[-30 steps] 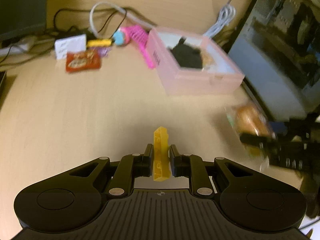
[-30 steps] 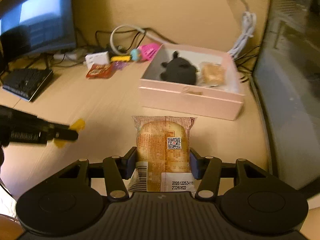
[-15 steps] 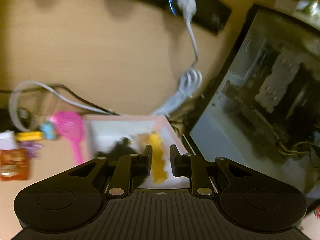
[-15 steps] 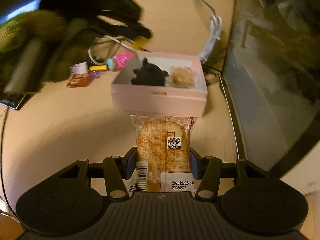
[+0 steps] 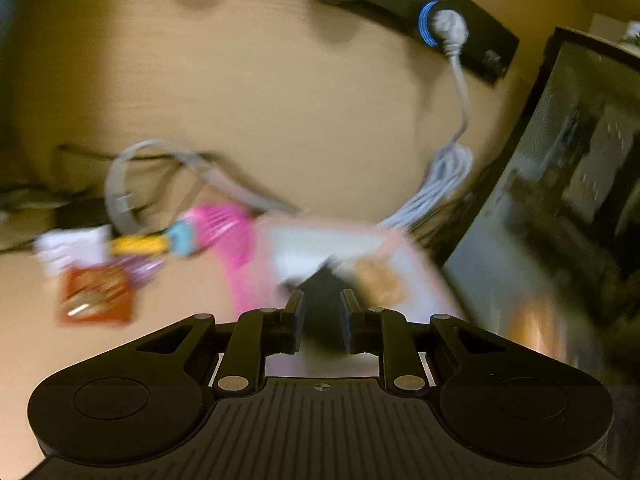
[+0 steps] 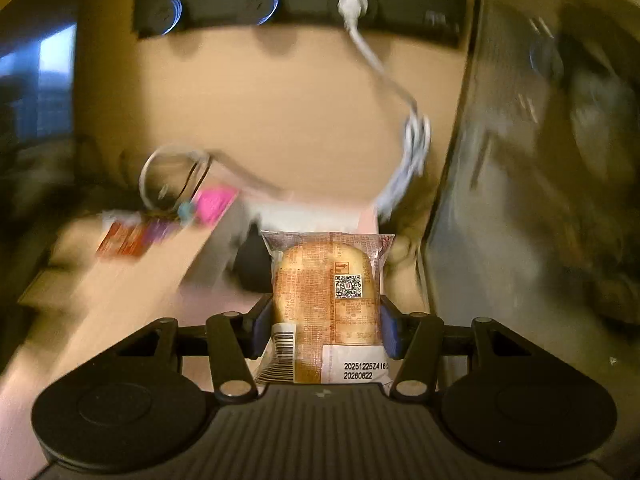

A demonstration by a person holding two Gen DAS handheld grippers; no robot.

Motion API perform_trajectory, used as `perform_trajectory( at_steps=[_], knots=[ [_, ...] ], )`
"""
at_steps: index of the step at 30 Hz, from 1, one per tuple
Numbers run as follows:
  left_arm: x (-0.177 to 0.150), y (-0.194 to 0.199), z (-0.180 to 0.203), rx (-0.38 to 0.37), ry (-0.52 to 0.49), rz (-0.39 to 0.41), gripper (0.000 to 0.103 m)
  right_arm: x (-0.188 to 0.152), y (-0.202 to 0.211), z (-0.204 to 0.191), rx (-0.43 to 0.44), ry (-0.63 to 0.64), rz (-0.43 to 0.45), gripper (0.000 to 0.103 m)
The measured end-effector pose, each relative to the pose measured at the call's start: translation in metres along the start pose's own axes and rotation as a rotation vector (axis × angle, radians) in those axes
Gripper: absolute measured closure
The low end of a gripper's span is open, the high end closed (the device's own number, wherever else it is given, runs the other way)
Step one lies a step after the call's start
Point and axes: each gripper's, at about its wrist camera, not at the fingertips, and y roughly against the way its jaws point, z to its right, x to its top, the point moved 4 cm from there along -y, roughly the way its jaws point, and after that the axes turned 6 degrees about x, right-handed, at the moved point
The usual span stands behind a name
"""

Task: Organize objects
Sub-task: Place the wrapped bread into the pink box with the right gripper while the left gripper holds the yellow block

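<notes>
The left gripper [image 5: 322, 320] is built of matte black plastic: two rounded lobes with shallow discs are joined by a ribbed centre plate marked with a small crosshair. Silver screws are set at the linkage pivots. On the right gripper [image 6: 326, 330], the same shell is seen, and blue pads [image 6: 262, 330] are fitted inside the fingers.

1. A light wooden back panel [image 6: 288, 120] is rising behind the wooden desk [image 5: 188, 292], glowing in warm yellowish light.
2. A black socket strip [image 6: 416, 12] is running along the top of that panel, blue rings shining on it.
3. A white plug [image 6: 352, 2] is sitting in the strip, its cable [image 6: 412, 148] hanging down the panel.
4. A dark glass-sided case [image 5: 568, 184] is standing right of the panel.
</notes>
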Motion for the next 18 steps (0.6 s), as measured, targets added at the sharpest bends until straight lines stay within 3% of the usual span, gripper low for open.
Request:
perform_trajectory(
  at_steps=[4,8,14,16,18],
  knots=[
    [-0.039,0.025,-0.046,0.113,0.06,-0.047,0.082,0.04,-0.055,0.006,-0.083,-0.004,0.031,0.05],
    [-0.067,0.038,-0.092,0.209,0.13,-0.107,0.082,0.041,-0.122,0.01,-0.122,0.011,-0.063,0.051],
    [-0.072,0.055,-0.139,0.27,0.181,-0.136,0.082,0.003,-0.168,0.005,-0.004,-0.072,-0.25,0.049],
    [-0.072,0.056,-0.144,0.272,0.174,-0.15,0.082,-0.003,-0.171,0.0,0.014,-0.052,-0.262,0.045],
    [-0.072,0.055,-0.145,0.267,0.157,-0.162,0.082,-0.008,-0.17,-0.005,0.033,-0.037,-0.275,0.031]
  ],
)
